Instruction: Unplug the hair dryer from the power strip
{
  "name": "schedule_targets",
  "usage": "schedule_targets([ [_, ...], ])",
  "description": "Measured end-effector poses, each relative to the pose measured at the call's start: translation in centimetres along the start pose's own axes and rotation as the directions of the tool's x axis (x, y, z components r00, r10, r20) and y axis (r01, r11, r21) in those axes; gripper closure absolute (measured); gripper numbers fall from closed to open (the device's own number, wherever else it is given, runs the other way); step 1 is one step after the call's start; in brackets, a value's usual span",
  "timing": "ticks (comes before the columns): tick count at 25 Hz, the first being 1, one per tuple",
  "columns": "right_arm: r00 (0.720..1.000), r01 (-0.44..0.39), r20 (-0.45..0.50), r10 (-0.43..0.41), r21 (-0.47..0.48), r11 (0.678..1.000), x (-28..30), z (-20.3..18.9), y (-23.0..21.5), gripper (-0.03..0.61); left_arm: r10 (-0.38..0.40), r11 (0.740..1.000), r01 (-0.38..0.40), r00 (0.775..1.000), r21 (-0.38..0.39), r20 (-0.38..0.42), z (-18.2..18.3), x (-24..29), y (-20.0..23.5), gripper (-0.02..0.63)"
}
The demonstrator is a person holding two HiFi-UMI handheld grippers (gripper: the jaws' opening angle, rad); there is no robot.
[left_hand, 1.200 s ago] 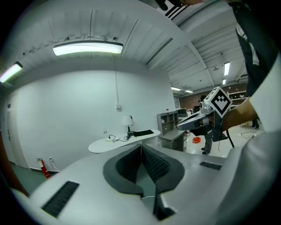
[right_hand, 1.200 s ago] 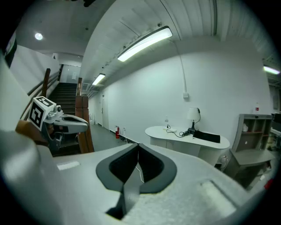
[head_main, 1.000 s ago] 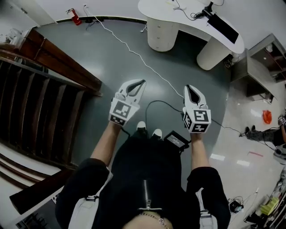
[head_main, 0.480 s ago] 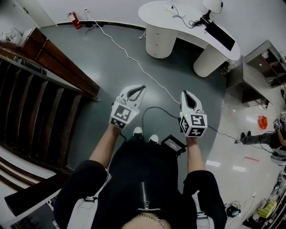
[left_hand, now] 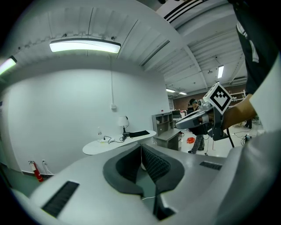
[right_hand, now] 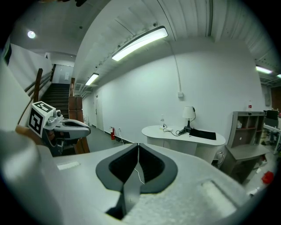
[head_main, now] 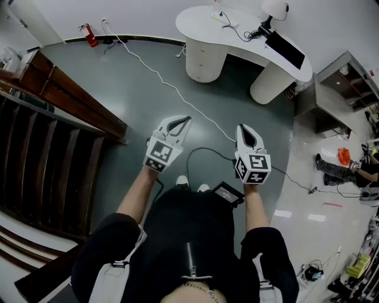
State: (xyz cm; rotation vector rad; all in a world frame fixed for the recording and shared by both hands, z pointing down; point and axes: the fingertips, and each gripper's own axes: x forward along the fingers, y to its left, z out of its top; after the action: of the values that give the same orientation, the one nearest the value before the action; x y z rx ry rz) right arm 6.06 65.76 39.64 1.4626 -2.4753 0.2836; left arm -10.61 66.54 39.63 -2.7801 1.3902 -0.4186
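Hair dryer cannot be picked out in any view; small items, a black cord and a lamp (head_main: 274, 7) sit along the far edge of the curved white desk (head_main: 201, 21). Only the head view shows the white cable (head_main: 172, 86) crossing the grey floor (head_main: 136, 89). Only the 2 gripper views show ceiling strip lights (left_hand: 84, 45). Left gripper (head_main: 187, 119) and right gripper (head_main: 243, 127) are closed tight and empty, over the floor. Wooden stairs (head_main: 47, 148) stand left.

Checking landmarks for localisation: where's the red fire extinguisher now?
Head view, upper left: the fire extinguisher sits at the foot of the white wall, left of the curved white desk, beyond the wooden banister.
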Motion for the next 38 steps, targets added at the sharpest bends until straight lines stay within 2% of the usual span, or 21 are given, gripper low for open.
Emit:
schedule_targets([
  [6,1.0,0.012,-0.01,-0.012,0.0,1.0,1.6,0.2,-0.1,0.571,-0.041,0.999,0.041,0.999,0.014,-0.007,0.0,2.0,1.6,0.601],
  [11,1.0,0.003,0.004,-0.003,-0.007,1.0,3.3,1.4,-1.8,0.571,-0.042,0.999,0.042,0.999,0.008,-0.009,0.4,5.0,2.9,0.601],
  [24,0.997,-0.067,0.03,0.067,-0.003,0.998,12.0,5.2,-9.8,0.571,0.006,1.0,-0.007,1.0,-0.022,-0.03,2.5,15.1,6.4,0.601],
  [38,0.988,-0.152,0.018,0.152,0.0,0.988,15.9,6.1,-16.4,0.569,0.066,0.998,-0.066,0.995,-0.007,-0.08,3.8,22.2,6.8,0.601],
])
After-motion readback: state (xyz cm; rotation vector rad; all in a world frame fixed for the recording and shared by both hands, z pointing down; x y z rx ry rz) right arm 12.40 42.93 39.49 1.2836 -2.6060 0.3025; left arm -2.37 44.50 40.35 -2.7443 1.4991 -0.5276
